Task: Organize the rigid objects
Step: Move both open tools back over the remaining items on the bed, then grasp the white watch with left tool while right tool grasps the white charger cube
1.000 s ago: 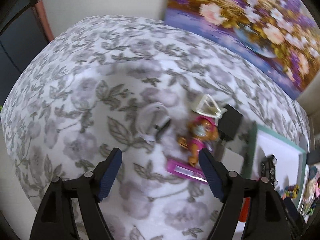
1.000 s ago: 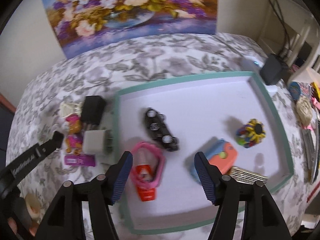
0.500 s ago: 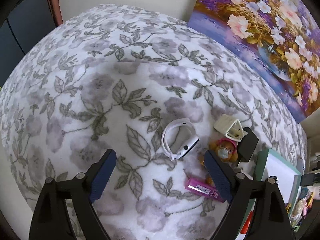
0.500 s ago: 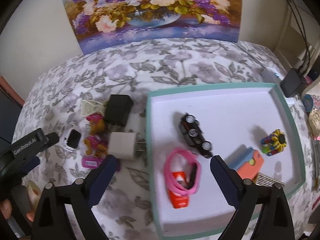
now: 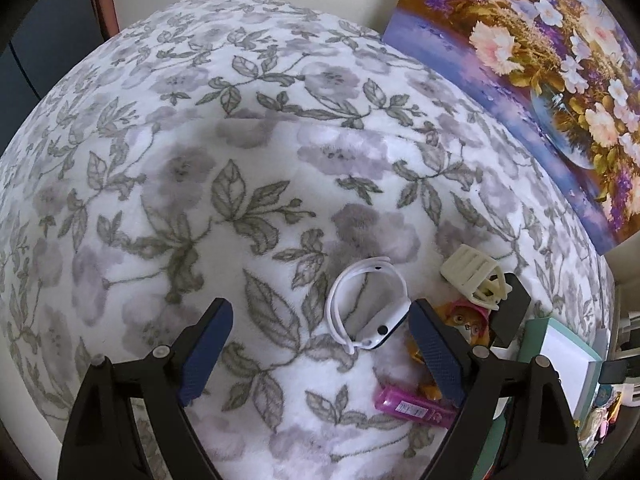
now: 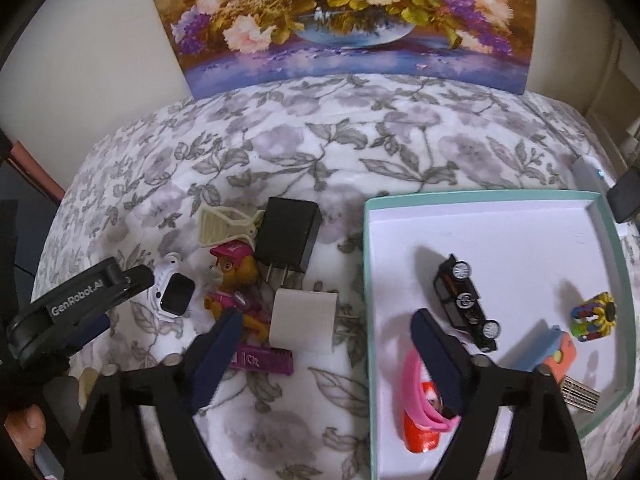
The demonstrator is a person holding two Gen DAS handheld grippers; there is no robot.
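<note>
A white smartwatch [image 5: 370, 306] lies on the floral cloth between my left gripper's [image 5: 320, 350] open fingers, close to the right finger. In the right wrist view the watch [image 6: 173, 292] sits just right of the left gripper's arm. Beside it lie a pup figure [image 6: 236, 276], a black charger [image 6: 288, 236], a white charger [image 6: 306, 322], a cream clip [image 6: 224, 224] and a purple stick [image 6: 264, 360]. My right gripper [image 6: 326, 354] is open and empty, above the white charger and the edge of the teal-rimmed tray [image 6: 366, 280].
The tray holds a black toy car [image 6: 466, 300], a pink band on a red item [image 6: 422, 404], an orange-blue toy [image 6: 554, 354] and a multicoloured spinner [image 6: 594, 316]. A flower painting [image 6: 348, 20] leans on the wall behind. Dark devices [image 6: 626, 196] sit at the right edge.
My left gripper has moved left and forward until its open fingers bracket the smartwatch. My right gripper has shifted left from over the tray to over the tray's left edge and the white charger.
</note>
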